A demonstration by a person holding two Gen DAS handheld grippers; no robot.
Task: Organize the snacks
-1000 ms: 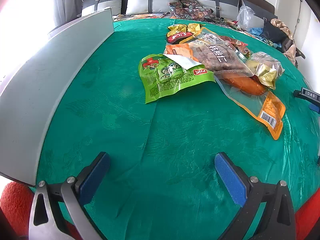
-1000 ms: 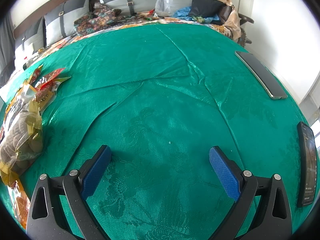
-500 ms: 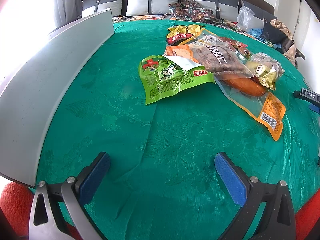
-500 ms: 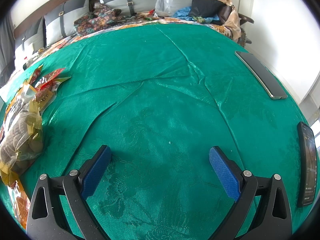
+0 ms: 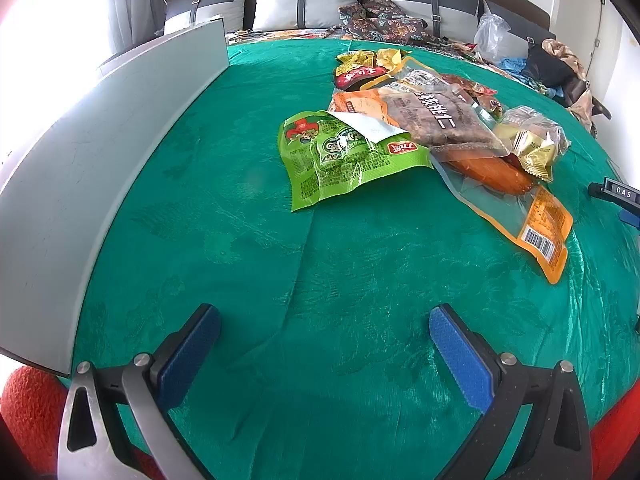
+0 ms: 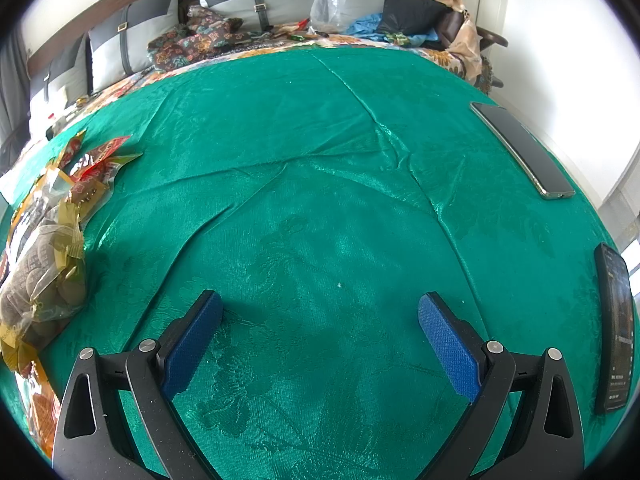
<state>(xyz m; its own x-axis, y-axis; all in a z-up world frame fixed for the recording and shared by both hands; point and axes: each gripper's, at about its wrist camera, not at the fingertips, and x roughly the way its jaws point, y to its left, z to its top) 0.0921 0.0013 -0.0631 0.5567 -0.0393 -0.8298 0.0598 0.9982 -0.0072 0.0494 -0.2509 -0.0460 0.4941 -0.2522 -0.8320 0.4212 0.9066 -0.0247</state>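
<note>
A pile of snack packets lies on the green cloth (image 5: 320, 264). In the left wrist view a green packet (image 5: 344, 156) is nearest, with a clear brown nut bag (image 5: 436, 120), an orange sausage pack (image 5: 516, 204), a bag of gold-wrapped sweets (image 5: 532, 140) and small red and yellow packets (image 5: 360, 68) behind it. My left gripper (image 5: 324, 352) is open and empty, well short of the pile. My right gripper (image 6: 320, 340) is open and empty over bare cloth (image 6: 320, 184). The pile (image 6: 44, 264) sits at the far left of the right wrist view.
A grey tray wall (image 5: 100, 152) runs along the left of the cloth. Two phones (image 6: 520, 148) (image 6: 614, 324) lie at the right edge. The right gripper's tip (image 5: 616, 196) shows at the right of the left wrist view. Pillows and clutter (image 6: 248, 12) sit behind.
The left gripper has drifted very slightly, so the pile sits a touch lower in its view. The right gripper has not moved.
</note>
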